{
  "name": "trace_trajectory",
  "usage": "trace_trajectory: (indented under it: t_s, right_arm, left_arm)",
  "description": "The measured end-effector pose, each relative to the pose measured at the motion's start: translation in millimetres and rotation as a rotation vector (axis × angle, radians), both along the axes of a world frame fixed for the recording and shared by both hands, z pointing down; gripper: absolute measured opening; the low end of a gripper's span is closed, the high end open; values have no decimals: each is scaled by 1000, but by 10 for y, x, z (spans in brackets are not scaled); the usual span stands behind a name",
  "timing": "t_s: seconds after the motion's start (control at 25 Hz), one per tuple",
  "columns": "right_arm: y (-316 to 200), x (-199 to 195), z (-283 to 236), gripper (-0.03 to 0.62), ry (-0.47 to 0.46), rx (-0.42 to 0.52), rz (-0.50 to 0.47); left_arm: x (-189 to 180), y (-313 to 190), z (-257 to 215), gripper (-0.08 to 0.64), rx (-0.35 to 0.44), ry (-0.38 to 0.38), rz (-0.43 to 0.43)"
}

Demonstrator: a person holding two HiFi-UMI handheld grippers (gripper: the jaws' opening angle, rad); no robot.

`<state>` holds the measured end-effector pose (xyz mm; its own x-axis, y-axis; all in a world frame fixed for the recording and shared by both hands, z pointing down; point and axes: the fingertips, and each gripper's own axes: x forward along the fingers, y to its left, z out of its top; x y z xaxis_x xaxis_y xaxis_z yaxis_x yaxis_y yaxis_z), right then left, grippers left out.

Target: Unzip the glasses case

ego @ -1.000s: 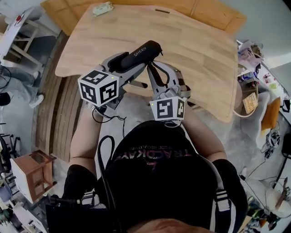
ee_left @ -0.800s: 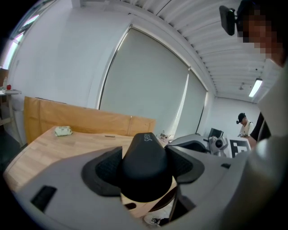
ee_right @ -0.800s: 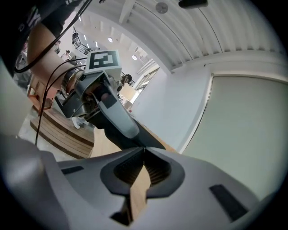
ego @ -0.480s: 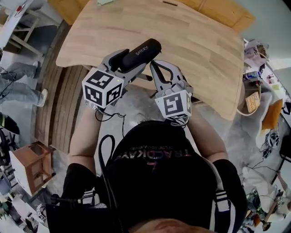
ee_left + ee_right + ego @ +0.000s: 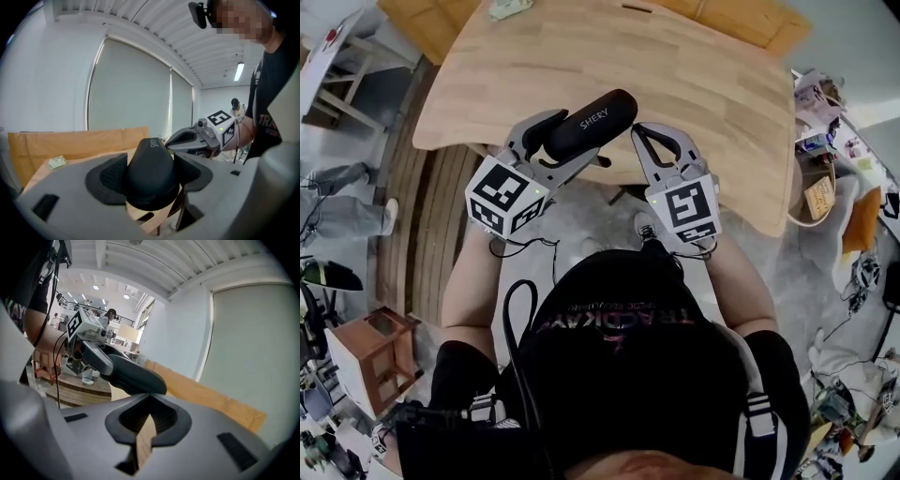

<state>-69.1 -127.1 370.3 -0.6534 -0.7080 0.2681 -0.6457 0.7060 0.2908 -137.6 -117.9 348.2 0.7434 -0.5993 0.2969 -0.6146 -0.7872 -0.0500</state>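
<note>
Between the dark ribbed pads of the left gripper: clamps a black, rounded, hard-shelled glasses case across its middle, raised over the near edge of the pale wooden tabletop. Leaves one end of the case jutting toward the other tool, probably to keep the zip seam free to reach. Sets the right gripper tip-first against that end, jaws drawn together and meeting right at the case, with only table showing through the gap behind the tips. Too small to tell whether a zipper pull is pinched there. Reads as the very start of unzipping: case braced by one tool, ready for the other to drag the slider along. Calls for a firm left clamp against twisting. Farther out, a small pale green object at the table's far edge, not involved.
</note>
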Motion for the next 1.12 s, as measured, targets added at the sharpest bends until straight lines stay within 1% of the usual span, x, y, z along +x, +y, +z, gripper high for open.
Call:
trace_trajectory:
  t_s: [0.12,0.24,0.44,0.6,0.76,0.84,1.04,1.12]
  right_arm:
    - [39,136,-88,18,8,3,14]
    - [143,185,-187,18,35,19,-15]
    - [414,203,-265,18,111,42,-100]
    - [598,224,-262,18,130,14,-161]
    - [760,267,-271,18,197,0,-258]
    - [849,279,-270,18,196,-19,-321]
    - [1074,342,-293,18,209,-73,-493]
    - [1148,349,-324,18,200,-92,-558]
  left_arm:
    - [35,135,-77,318,42,23,91]
    - [27,269,-149,314,63,59,175]
    - [4,522,-226,311,52,102,302]
    - [-2,703,-241,310,15,133,395]
    - [-1,858,-273,308,-39,191,479]
    - [-3,947,-296,308,-63,210,525]
    - [35,1153,-360,308,-107,216,630]
    - [45,1235,-402,308,-120,222,666]
